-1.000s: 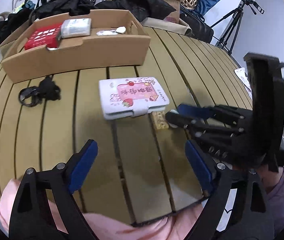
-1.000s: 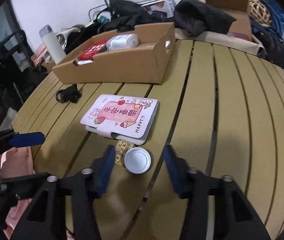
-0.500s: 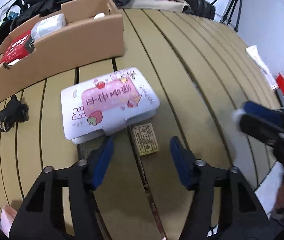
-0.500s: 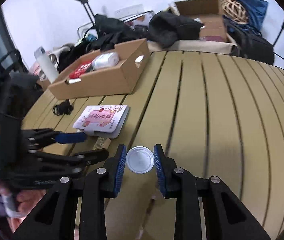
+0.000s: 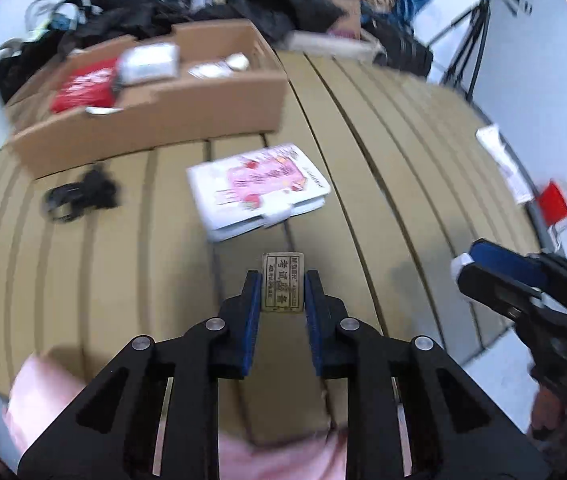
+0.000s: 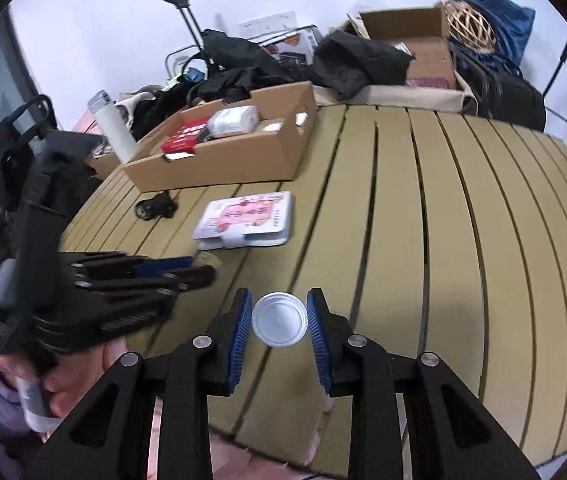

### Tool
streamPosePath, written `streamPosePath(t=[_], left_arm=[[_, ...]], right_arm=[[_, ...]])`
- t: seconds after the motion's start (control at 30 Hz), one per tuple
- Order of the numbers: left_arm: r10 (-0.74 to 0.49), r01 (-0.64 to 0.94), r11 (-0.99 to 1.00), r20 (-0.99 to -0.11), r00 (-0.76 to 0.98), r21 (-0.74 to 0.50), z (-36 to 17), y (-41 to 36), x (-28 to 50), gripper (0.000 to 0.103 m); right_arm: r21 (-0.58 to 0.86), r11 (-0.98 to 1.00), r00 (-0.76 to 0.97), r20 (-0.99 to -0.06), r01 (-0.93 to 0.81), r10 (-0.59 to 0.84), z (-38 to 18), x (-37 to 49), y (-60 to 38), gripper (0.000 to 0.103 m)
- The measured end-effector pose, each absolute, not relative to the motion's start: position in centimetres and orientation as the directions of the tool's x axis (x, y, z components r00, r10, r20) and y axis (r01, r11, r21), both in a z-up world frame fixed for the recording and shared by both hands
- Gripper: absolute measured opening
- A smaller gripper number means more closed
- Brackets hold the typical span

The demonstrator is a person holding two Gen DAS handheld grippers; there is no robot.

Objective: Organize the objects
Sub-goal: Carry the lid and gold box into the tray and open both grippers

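I am pinching a small tan box [image 5: 283,282] between the blue pads of my left claw [image 5: 283,292], its printed face turned up toward the camera and only its near half caught between the pads. My left jaws have just been closing, and now they are pressing on the box's two long sides. In my right claw [image 6: 279,316] I am gripping a round white lid [image 6: 279,319] by its rim, both pads touching it.

The box is hanging over the near edge of the slatted table [image 6: 443,240], on the near side of the white notebook [image 5: 257,190] with the pink cover, which is lying flat mid-table. I am judging the grip on the box shallow: a quick swing could be twisting it out of the pads, and it would be dropping onto the slats or off the near edge. The lid is smooth and held on a thin rim, so it could be popping out sideways if I tilt.

The open cardboard box [image 5: 163,120] is sitting at the far left of the table, already holding a red packet [image 5: 83,86] and a white packet [image 5: 149,62]; a black cable [image 5: 79,196] is lying just in front of its near wall. With both claws close together, I am risking a knock between them on the way over.
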State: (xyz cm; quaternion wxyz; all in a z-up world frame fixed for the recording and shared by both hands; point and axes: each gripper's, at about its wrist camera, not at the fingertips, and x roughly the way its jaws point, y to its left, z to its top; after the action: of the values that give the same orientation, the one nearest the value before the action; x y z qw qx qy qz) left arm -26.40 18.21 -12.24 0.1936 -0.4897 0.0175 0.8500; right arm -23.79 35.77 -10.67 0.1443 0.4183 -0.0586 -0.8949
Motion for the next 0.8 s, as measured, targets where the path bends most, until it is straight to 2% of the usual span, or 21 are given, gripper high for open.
streamPosePath(t=[0.3,0.47,0.57,0.63,0.8], left_arm=[[0.282,-0.205,-0.958,-0.771,-0.570,-0.199,-7.0,7.7,-19.1,0.018],[0.308,-0.196,-0.951,-0.754,-0.579,-0.239,-6.4,5.7,-20.2,0.018],[0.370,-0.220,-0.929,-0.740,-0.562,-0.297,-5.3,5.2,-22.8,0.018],[0.419,-0.260,-0.908,-0.722,-0.550,-0.329,-3.9,5.3,-26.4,0.018],[0.443,-0.331,-0.893,-0.724,-0.529,-0.305,-1.0,7.9,-37.6,0.018]], right_arm=[[0.218,-0.952,-0.612,-0.730,0.213,-0.304,-8.9,-17.7,30.7,0.031],[0.242,-0.955,-0.615,-0.730,0.173,-0.297,-8.8,-18.4,29.6,0.031],[0.247,-0.953,-0.619,-0.725,0.176,-0.302,-7.7,-19.9,29.6,0.031],[0.201,-0.959,-0.642,-0.712,0.202,-0.284,-6.1,-22.0,29.4,0.031],[0.115,-0.957,-0.680,-0.681,0.268,-0.272,-2.2,-30.8,29.2,0.031]])
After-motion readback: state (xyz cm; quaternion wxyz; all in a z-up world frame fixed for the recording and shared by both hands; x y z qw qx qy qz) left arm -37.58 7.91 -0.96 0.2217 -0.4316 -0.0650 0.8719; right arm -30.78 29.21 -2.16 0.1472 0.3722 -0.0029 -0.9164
